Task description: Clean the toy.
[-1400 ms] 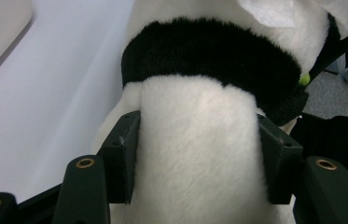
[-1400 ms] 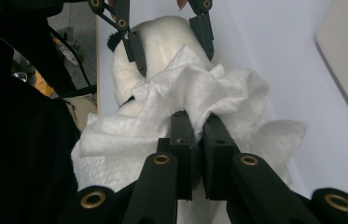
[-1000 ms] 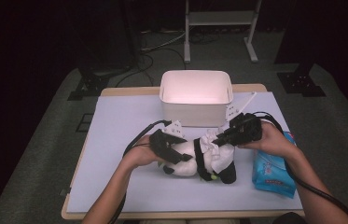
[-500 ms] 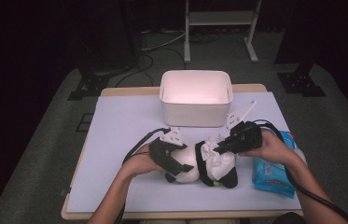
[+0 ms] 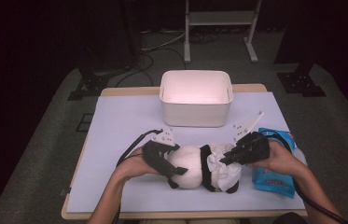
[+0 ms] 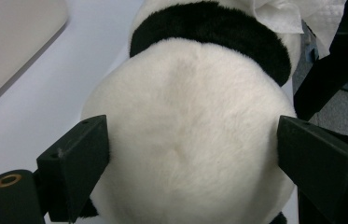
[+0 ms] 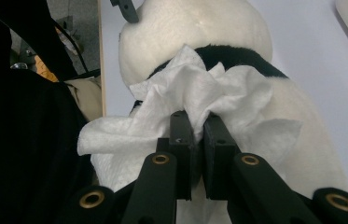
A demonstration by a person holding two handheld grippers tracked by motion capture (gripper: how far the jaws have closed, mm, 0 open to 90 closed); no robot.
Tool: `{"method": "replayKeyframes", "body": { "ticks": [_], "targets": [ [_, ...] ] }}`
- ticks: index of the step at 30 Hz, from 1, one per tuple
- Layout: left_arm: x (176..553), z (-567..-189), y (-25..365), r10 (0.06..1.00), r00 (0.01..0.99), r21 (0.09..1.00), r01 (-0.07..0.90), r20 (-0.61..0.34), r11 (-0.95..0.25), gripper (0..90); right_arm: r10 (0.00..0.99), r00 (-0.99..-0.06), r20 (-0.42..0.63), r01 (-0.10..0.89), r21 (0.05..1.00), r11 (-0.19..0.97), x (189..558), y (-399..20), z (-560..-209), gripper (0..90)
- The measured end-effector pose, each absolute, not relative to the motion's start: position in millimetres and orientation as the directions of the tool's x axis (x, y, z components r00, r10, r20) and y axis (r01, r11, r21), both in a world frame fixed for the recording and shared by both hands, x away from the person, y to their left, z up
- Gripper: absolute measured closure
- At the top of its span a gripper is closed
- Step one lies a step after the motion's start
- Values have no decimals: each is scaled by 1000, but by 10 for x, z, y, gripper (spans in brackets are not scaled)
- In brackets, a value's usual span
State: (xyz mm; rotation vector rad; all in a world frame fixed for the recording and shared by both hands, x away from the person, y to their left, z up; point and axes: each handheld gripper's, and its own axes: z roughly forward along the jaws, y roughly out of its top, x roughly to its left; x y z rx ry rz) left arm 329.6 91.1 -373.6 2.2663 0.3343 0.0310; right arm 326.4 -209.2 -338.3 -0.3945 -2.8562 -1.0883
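A black and white panda plush [image 5: 190, 163] lies on the table's front middle. My left gripper [image 5: 176, 169] reaches it from the left. Its jaws have just been opening and now stand wide on either side of the plush's white body [image 6: 190, 116], at the fur's edges without squeezing it. My right gripper [image 5: 224, 159] comes in from the right, shut on a crumpled white tissue [image 7: 199, 91] that rests on the plush by its black band [image 7: 237, 56]. The tissue [image 5: 218, 164] also shows from above.
A white open bin [image 5: 195, 95] stands behind the plush at mid table. A blue pack of wipes [image 5: 274, 175] lies under my right hand near the table's right edge. The pale table top [image 5: 115, 121] has free room on the left.
My left gripper's jaws have spread wider around the plush's body. My right gripper has moved down and toward the plush with the tissue in it.
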Motion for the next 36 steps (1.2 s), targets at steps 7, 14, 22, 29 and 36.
{"method": "replayKeyframes", "body": {
  "ticks": [7, 14, 22, 29, 36],
  "targets": [
    [3250, -3783, 880, 243, 968, 755, 209, -68, -622, 135, 211, -972, 106, 229, 648, 727, 3291, -1908, -3325, 832],
    [3237, -3808, 934, 244, 967, 766, 211, -74, -608, 129, 203, -974, 98, 219, 636, 740, 3293, -1806, -3326, 831],
    [3202, -3795, 920, 244, 968, 766, 196, -53, -612, 123, 267, -959, 98, 263, 664, 700, 3170, -2152, -3333, 822],
    [3181, -3761, 936, 238, 970, 768, 190, -51, -611, 104, 302, -944, 132, 309, 674, 671, 3125, -2381, -3439, 827],
    [3191, -3762, 1003, 248, 967, 755, 211, -67, -621, 90, 314, -935, 164, 338, 679, 652, 3109, -2455, -3496, 830]
  ]
}}
